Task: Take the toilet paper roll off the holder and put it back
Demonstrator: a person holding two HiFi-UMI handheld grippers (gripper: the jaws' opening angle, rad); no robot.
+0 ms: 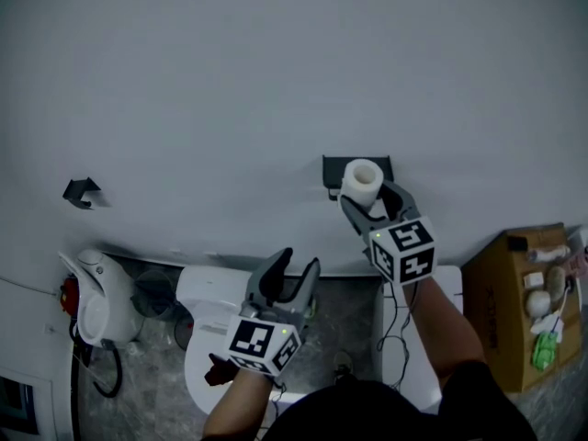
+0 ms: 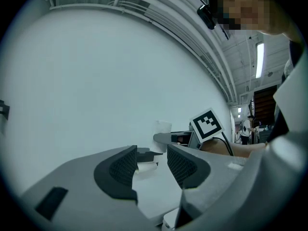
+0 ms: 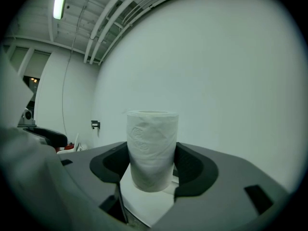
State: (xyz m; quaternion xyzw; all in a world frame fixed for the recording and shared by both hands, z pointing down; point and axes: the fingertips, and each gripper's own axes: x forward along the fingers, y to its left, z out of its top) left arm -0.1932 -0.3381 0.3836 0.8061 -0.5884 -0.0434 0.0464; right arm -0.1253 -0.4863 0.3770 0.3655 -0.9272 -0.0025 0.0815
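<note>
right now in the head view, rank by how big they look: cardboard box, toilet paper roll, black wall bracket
cardboard box
toilet paper roll
black wall bracket
The last two are close.

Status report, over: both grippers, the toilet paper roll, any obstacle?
Left gripper open, empty. Right gripper shut on toilet paper roll, upright, at the black wall holder. No obstacle seen between.

White toilet paper roll (image 3: 152, 149): embossed, upright, clamped between right claw (image 1: 371, 200) jaws. Black holder (image 1: 331, 167): wall-mounted, just beyond claw tips.
</note>
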